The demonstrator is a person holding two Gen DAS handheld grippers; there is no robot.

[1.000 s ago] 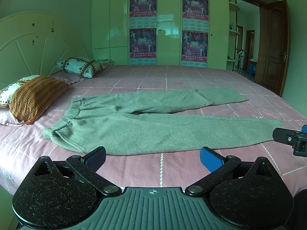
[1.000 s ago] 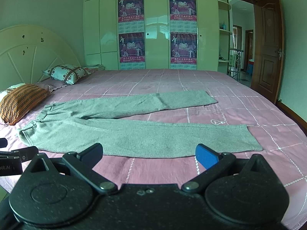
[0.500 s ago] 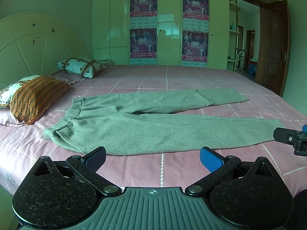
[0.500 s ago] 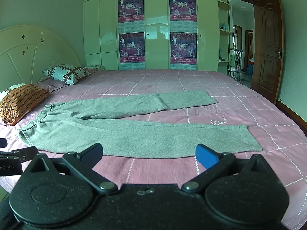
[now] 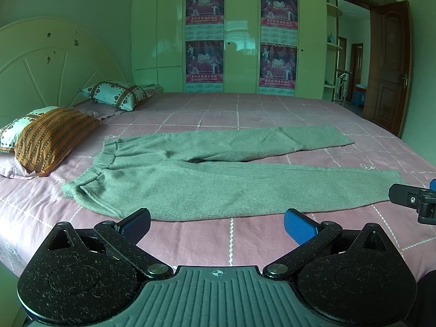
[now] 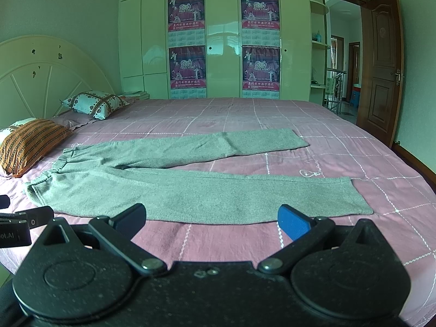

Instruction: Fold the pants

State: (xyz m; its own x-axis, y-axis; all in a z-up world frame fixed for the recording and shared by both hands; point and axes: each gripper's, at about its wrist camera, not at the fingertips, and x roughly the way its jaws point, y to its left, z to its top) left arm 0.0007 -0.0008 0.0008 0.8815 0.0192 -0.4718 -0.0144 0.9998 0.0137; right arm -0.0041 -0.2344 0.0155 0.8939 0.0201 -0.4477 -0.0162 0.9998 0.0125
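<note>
Pants (image 5: 218,185) lie flat on the bed (image 5: 245,109), waistband towards the pillows (image 5: 51,136); left gripper (image 5: 216,224) and right gripper (image 6: 211,220) gape empty just short of the near leg. Pinch hem and waistband together, evenly.

Home bedroom: bed (image 6: 313,141) with pillows (image 6: 94,103) by its headboard (image 6: 41,68); beyond the bed, wardrobe (image 6: 223,41) and door (image 6: 384,68).

Pillows (image 5: 51,136), posters (image 5: 205,35), open door (image 5: 389,65)

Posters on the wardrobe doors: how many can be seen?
4. Upper left, lower left, upper right, lower right; none seems hidden.
</note>
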